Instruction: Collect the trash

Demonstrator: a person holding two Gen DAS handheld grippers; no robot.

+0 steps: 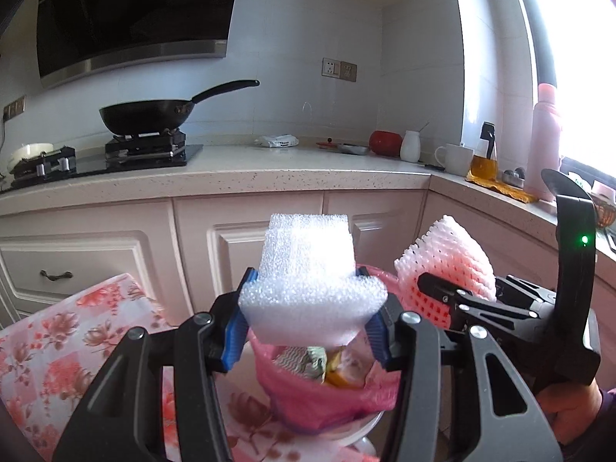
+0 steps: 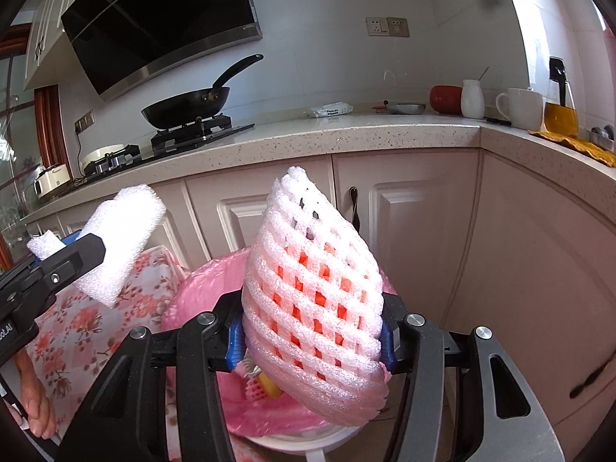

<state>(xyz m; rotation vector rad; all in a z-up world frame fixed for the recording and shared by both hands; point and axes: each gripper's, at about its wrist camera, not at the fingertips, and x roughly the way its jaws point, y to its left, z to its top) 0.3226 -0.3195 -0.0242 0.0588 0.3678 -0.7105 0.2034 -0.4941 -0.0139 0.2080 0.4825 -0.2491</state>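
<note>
Two handheld grippers hang above a white bin lined with a pink plastic bag (image 1: 338,396), each carrying a piece of packing foam. The left gripper (image 1: 308,319) has its blue-padded jaws clamped on a white block of foam sheet (image 1: 308,269), folded or rolled thick; the pads press into its sides so that the block bulges out below the pinch and stands up above it. In the right wrist view the same block (image 2: 119,238) sticks out at a slant from the left gripper's black fingers, over a table covered with a pink floral cloth (image 2: 88,319).

The right gripper (image 2: 312,337) is closed on a white foam fruit net with a reddish inside (image 2: 312,300), a lattice sleeve that tapers to a point at its upper end. Both blue pads touch its flanks, and its lower end hangs over the open mouth of the bag. From the left wrist view the net (image 1: 446,261) shows just right of the foam block, held in the right gripper's dark fingers.

Inside the bag lie crumpled wrappers and something yellow (image 1: 338,369); what these are cannot be told. The bin stands on the floor just beside the cloth-covered table, in front of pale cabinet doors (image 1: 238,238). Behind, on a speckled stone worktop (image 1: 269,169), a black wok (image 1: 150,115) sits on a gas hob. A person's hand (image 1: 569,412) grips the handle of the right gripper.
</note>
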